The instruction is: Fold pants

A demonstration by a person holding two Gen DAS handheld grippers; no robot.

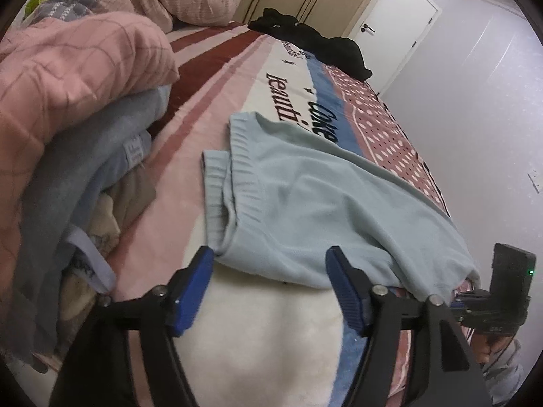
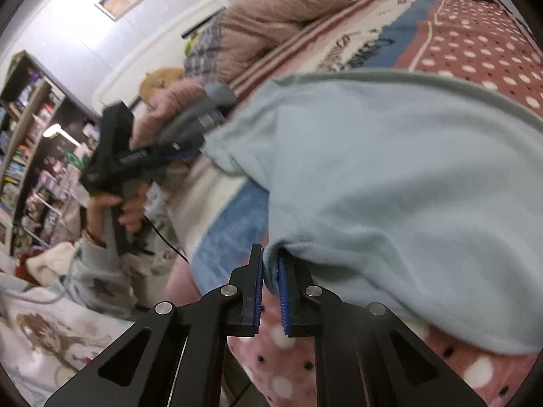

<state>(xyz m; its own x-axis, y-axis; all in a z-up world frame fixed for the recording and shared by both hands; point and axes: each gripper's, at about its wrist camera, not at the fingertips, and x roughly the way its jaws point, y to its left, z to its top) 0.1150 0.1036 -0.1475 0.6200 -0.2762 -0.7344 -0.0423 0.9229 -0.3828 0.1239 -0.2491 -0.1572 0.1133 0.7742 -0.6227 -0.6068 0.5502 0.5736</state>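
The pale blue pants [image 1: 305, 203] lie on the patterned bedspread [image 1: 244, 95], ribbed cuffs pointing away from me. My left gripper [image 1: 271, 264] is open with its blue pads either side of the near edge of the cloth, holding nothing. In the right wrist view my right gripper [image 2: 270, 264] is shut on a corner fold of the pants [image 2: 390, 186] and holds it slightly lifted off the bed. The left gripper [image 2: 135, 159] and the hand holding it show at the left of that view. The right gripper [image 1: 502, 291] shows at the far right of the left wrist view.
A pile of pink, grey and blue clothes [image 1: 74, 118] sits at the left of the bed. A black garment [image 1: 315, 44] lies at the far end. A pink quilt [image 2: 271, 20] is heaped near the headboard. Shelves [image 2: 30, 156] stand beside the bed.
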